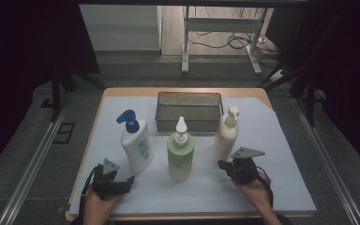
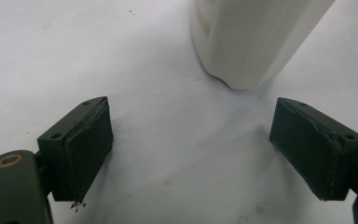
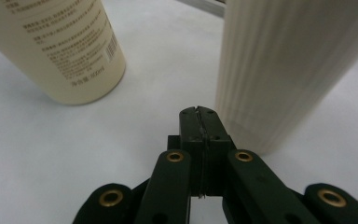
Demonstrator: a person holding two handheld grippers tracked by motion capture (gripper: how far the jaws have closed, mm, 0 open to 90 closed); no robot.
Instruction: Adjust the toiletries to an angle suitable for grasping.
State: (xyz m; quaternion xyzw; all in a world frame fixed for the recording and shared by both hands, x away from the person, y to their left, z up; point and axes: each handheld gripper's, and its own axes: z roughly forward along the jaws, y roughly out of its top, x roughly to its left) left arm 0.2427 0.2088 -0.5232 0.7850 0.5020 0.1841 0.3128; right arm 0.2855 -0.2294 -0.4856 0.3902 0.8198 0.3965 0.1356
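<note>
High view: three bottles are being left standing on the desk, none yet lifted. At lower right, the right hand-held gripper, jaws closed on nothing, is being held beside the cream bottle; the left hand-held gripper is being kept open near the blue-capped bottle.

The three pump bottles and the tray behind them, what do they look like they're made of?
Blue-pump bottle, green bottle and cream bottle: probably plastic, smooth and opaque; the cream one shows fine vertical ribs up close. The tray: likely metal mesh, dull grey, see-through walls.
</note>
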